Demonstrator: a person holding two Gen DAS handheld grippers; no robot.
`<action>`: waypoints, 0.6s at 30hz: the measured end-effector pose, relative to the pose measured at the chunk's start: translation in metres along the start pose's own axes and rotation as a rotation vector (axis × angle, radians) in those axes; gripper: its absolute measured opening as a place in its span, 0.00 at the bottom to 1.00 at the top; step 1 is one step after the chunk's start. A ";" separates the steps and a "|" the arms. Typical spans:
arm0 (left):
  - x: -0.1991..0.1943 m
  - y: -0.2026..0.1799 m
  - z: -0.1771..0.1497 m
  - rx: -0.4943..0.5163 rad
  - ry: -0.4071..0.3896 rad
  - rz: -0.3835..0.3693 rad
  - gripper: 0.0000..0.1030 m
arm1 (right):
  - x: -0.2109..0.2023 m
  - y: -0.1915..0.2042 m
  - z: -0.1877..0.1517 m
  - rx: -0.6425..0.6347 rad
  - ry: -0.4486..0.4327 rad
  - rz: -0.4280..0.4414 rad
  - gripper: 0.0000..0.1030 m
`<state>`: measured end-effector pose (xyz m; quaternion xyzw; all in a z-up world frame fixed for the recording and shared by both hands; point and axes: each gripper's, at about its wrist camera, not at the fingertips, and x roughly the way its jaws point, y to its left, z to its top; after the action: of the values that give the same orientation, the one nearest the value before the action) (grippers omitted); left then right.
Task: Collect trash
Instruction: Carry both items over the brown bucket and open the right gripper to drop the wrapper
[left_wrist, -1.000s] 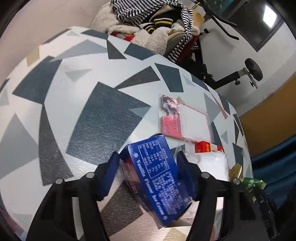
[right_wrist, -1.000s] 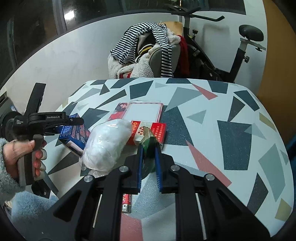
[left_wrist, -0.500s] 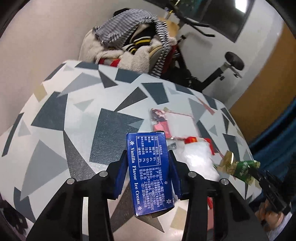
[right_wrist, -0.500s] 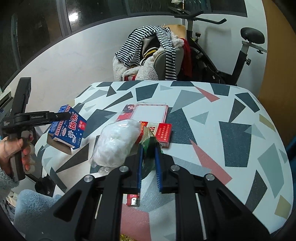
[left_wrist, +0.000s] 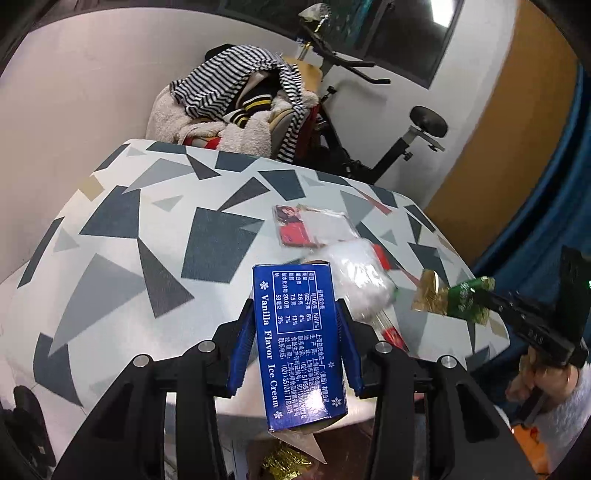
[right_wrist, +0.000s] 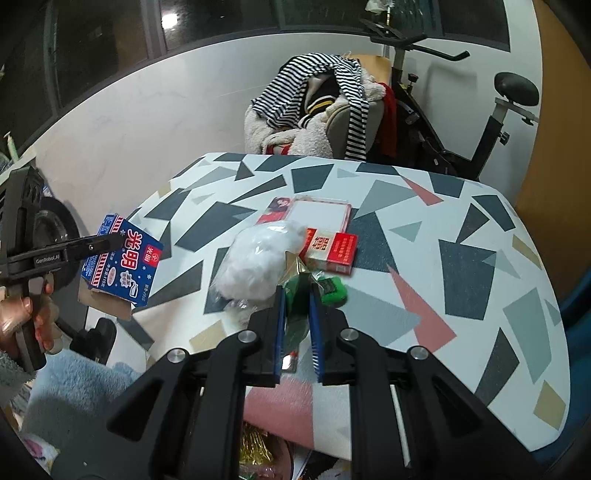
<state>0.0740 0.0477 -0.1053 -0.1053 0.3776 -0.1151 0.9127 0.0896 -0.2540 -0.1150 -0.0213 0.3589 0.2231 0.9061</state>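
My left gripper is shut on a blue ice cream carton and holds it in the air off the table's near edge; it also shows in the right wrist view. My right gripper is shut on a green and gold wrapper, lifted above the table; the wrapper also shows in the left wrist view. On the patterned table lie a clear bag of white stuffing, a red cigarette pack and a flat red and white card packet.
A chair piled with striped and fleecy clothes stands behind the table, with an exercise bike beside it. Gold foil trash lies below the table's near edge. A red lighter lies near the bag.
Both grippers have risen and pulled back from the table with their loads. The carton has swung off past the table's edge. The wrapper is higher above the table.
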 end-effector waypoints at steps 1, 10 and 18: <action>-0.004 -0.002 -0.005 0.010 -0.005 -0.006 0.40 | -0.004 0.004 -0.003 -0.010 0.001 0.004 0.15; -0.033 -0.020 -0.041 0.060 -0.026 -0.084 0.40 | -0.028 0.027 -0.025 -0.047 0.014 0.056 0.15; -0.040 -0.022 -0.074 0.053 -0.005 -0.120 0.40 | -0.031 0.046 -0.055 -0.071 0.090 0.110 0.15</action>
<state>-0.0092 0.0310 -0.1240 -0.1037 0.3650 -0.1794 0.9077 0.0155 -0.2355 -0.1300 -0.0437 0.3918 0.2840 0.8740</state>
